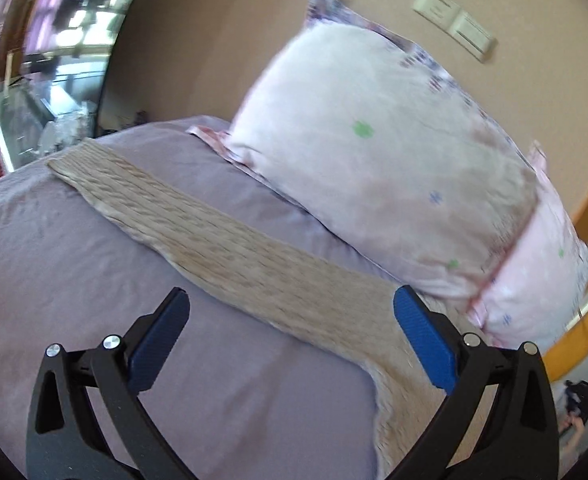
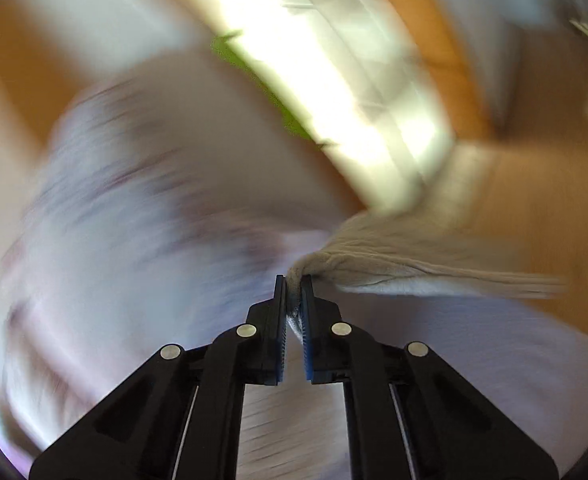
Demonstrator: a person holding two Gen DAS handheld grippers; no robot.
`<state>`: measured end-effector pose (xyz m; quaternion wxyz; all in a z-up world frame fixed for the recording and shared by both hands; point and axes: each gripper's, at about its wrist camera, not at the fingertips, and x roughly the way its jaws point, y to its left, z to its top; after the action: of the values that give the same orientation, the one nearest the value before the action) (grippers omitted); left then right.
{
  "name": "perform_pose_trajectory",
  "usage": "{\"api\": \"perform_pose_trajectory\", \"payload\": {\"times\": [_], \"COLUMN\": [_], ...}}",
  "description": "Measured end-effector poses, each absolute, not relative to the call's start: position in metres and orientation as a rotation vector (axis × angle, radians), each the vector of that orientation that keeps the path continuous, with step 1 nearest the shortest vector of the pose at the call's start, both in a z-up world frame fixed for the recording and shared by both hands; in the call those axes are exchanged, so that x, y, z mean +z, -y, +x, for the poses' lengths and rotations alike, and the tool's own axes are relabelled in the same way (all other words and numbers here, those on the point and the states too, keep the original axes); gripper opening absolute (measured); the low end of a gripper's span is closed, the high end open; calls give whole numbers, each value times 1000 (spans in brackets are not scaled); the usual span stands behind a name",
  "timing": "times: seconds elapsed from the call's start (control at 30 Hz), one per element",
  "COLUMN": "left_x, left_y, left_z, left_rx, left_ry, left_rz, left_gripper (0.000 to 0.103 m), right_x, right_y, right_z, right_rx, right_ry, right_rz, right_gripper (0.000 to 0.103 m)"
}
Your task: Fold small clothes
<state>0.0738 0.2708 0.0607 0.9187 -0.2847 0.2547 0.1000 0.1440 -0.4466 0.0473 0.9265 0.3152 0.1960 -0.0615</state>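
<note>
Right gripper (image 2: 293, 286) pinches the beige knit garment (image 1: 229, 236), apparently an end; its length runs diagonally ahead of the gaping, empty left gripper (image 1: 291, 312).

Left wrist camera is sitting low over the bed (image 1: 73, 280), looking along the left tool (image 1: 289, 340) across a beige knitted garment (image 1: 229, 240) toward a floral pillow (image 1: 374, 152) against the wall. Right wrist camera is looking out past the right tool (image 2: 294, 284), close to the fabric, with heavy blur. Both views are sharing the garment (image 2: 394, 264) and the lilac bed sheet.
</note>
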Motion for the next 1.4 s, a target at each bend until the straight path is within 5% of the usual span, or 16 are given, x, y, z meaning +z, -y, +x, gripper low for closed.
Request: {"api": "perform_pose_trajectory", "payload": {"times": [0.17,0.23,0.4,0.73,1.0,1.4], "left_x": [49,42,26,3,5,5], "left_y": [-309,-321,-346,-401,-401,-406], "left_z": [85,88,86,84,87,92], "left_rx": [266,289,351,405,386,359], "left_ry": [-543,-554,-575,-524,-535,-539], "left_rz": [-750,-787,-877,-1106,-1095,-1083], "left_gripper": [100,89,87,79,80,80], "right_x": [64,47,51,38,-37,-49], "right_y": [232,179,184,227,210,210], "right_z": [148,142,124,125,152,168], "right_rx": [406,516,492,529,555,423], "right_ry": [-590,-692,-632,-714,-1083,-965], "right_rz": [175,74,102,326,709,874], "right_gripper": [9,23,71,73,68,68]}}
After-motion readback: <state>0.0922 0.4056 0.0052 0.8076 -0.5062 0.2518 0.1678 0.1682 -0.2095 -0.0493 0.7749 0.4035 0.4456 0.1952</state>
